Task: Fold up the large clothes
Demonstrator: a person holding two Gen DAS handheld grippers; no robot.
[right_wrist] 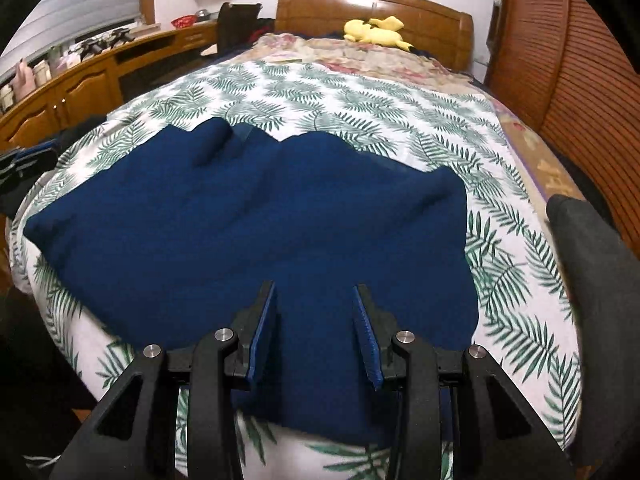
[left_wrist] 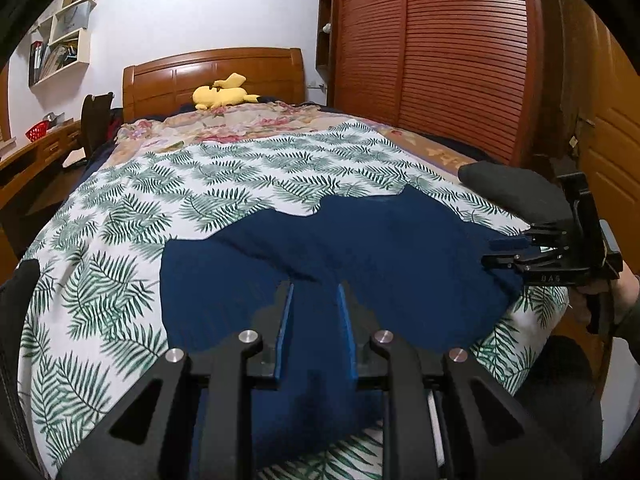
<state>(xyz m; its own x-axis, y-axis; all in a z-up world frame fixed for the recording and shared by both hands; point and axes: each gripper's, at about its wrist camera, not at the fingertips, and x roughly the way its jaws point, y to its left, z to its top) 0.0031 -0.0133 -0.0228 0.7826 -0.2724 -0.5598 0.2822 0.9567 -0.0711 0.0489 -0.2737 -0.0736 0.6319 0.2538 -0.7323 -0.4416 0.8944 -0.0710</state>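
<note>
We've got the navy garment (right_wrist: 248, 232) spread flat on the fern-print bedsheet (right_wrist: 400, 104), just ahead of & under both tools. Left tool (left_wrist: 315, 292) & right tool (right_wrist: 316, 292): fingers apart, gripping nothing.

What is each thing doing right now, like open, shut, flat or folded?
Blue garment: spread on the bed, wrinkled, not neatly folded yet.
Left gripper: jaws open, over the garment's near edge.
Right gripper: jaws open, over the garment.
Leaf-print sheet: spread flat under the garment.
Yellow plush toy: lying by the headboard.
Wardrobe doors: shut.
</note>
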